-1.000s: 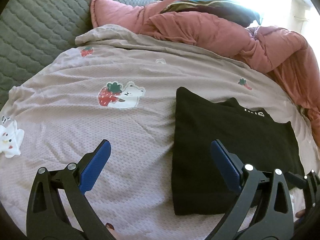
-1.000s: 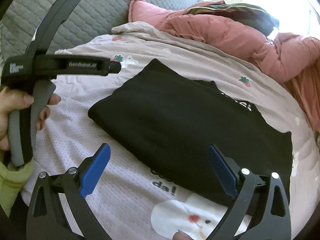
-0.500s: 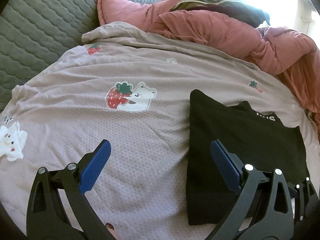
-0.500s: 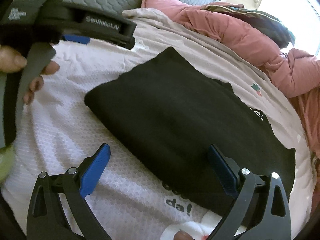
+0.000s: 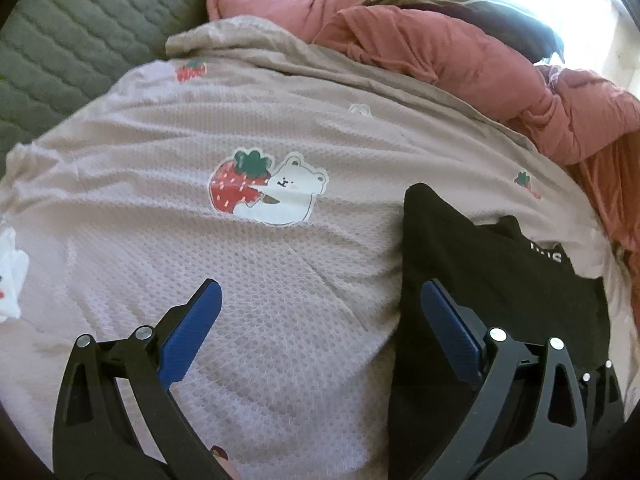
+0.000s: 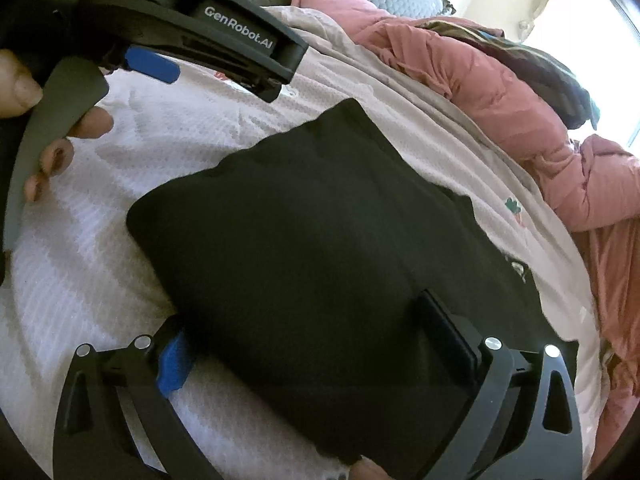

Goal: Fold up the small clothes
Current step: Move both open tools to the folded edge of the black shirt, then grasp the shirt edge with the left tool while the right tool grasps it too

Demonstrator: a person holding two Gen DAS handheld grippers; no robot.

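A black garment [image 6: 320, 240], folded into a flat rectangle, lies on the pale pink bed sheet [image 5: 200, 240]. In the left wrist view it [image 5: 500, 280] lies at the right. My left gripper [image 5: 320, 320] is open and empty, its right finger over the garment's left edge, its left finger over bare sheet. My right gripper [image 6: 320, 340] is open and low over the garment's near part, the cloth lying between its fingers and hiding part of the left pad [image 6: 174, 364]. The left gripper's body [image 6: 192, 28] shows at the upper left of the right wrist view.
A rumpled pink-red duvet [image 5: 460, 60] with a dark cloth on it lies along the far side and right. A grey quilted headboard [image 5: 60, 40] stands at the back left. The sheet has a strawberry-and-bear print [image 5: 268, 188].
My right gripper has moved forward and down onto the garment, which now fills its view. My left gripper has shifted left, so the garment sits farther right in its view.
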